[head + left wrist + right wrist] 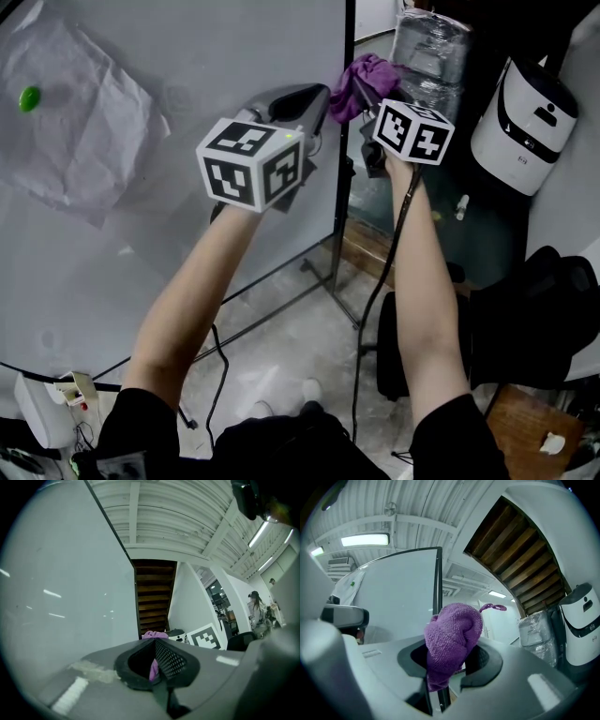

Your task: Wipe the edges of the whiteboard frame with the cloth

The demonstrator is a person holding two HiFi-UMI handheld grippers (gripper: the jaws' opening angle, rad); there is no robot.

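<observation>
The purple cloth (452, 639) is held bunched in the right tongs (449, 662), which are closed on its lower part so that a rounded wad stands up above them and a thin loop sticks out at the top. It is raised beside the black whiteboard frame (350, 28), at the board's right vertical edge. In the right gripper view the frame strip is seen running up behind the wad, but contact cannot be confirmed.

The cloth is judged to be light, soft and nubbly, like microfibre. It should fold around the narrow frame under light pressure, and no slipping or breakage is expected. The grip low on the bunch is judged suitable, since a padded face is left free for rubbing. A loose tail could be dragged out if it is pressed hard along the edge.

The left tongs (152, 660) are seen narrowly apart, close beside the cloth. A strip of purple shows in their gap, and it is judged to be seen through rather than pinched.

On the whiteboard (187, 56) a crumpled paper sheet (75, 122) is pinned by a green magnet (30, 97).

No open container is seen. A bundle wrapped in clear film (427, 52) stands beyond the frame, and its contents cannot be made out.
</observation>
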